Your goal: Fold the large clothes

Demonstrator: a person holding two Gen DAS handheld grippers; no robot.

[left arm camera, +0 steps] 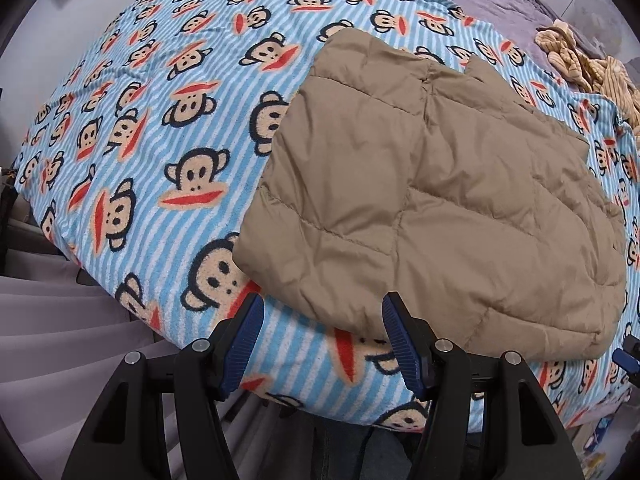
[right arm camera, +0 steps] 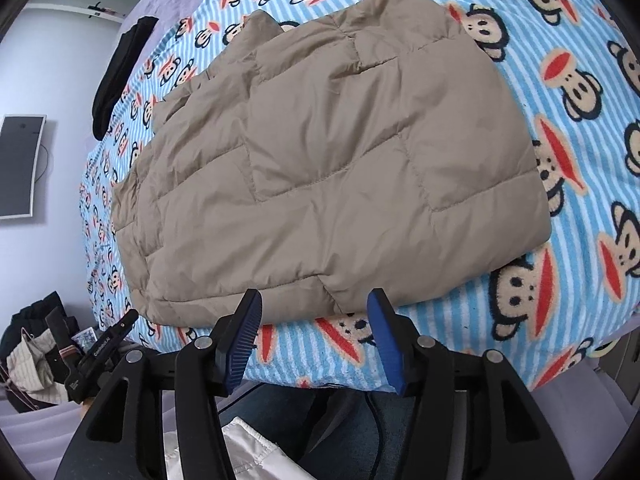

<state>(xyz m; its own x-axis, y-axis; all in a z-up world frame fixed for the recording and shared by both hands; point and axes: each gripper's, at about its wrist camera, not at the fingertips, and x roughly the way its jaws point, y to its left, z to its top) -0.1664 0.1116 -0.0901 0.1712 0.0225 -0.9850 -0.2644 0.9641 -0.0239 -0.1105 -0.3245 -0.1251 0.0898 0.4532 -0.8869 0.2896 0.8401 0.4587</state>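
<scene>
Fingers (left arm camera: 394,332) spread, empty — tan jacket (left arm camera: 432,200) folded on blanket (left arm camera: 140,140)

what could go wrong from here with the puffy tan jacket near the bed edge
1. The folded tan quilted puffer jacket lies close to the near edge of the blue striped monkey-print blanket; a tug toward the person may slide it off.
2. Both the left hand-held gripper and right hand-held gripper are open and hold nothing; the puffy, slick-looking fabric might slip from a shallow pinch or spring unfolded.
</scene>
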